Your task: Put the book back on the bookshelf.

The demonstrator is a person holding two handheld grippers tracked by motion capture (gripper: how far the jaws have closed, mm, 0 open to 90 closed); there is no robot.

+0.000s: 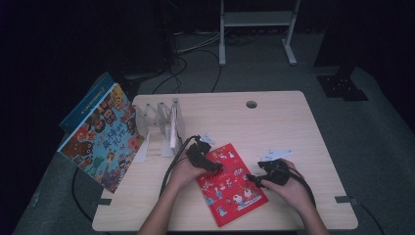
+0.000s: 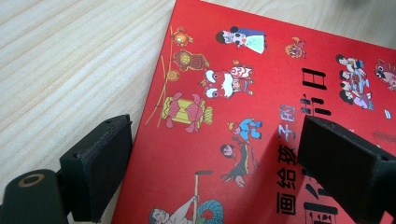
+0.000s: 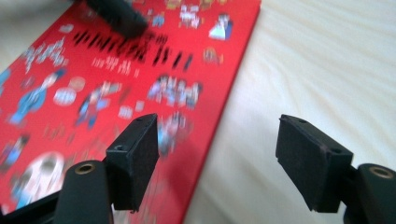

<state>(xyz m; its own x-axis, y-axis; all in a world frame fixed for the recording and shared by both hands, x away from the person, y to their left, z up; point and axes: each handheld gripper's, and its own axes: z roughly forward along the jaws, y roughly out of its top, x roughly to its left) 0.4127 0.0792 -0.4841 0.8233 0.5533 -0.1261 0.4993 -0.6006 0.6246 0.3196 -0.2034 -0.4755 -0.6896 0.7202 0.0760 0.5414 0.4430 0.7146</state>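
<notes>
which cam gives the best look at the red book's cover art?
Left gripper view: the red book is close and sharp, so the cartoon figures and black characters read clearly. The right gripper view shows the cover and one long edge, but blurred. The high view shows the whole book lying flat on the table, too small for detail.

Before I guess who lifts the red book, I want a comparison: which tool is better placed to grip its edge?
Probably the right tool: its open jaws straddle the red book's long edge, one above the cover, one above the table. The left tool stands open too, mostly above the cover.
</notes>
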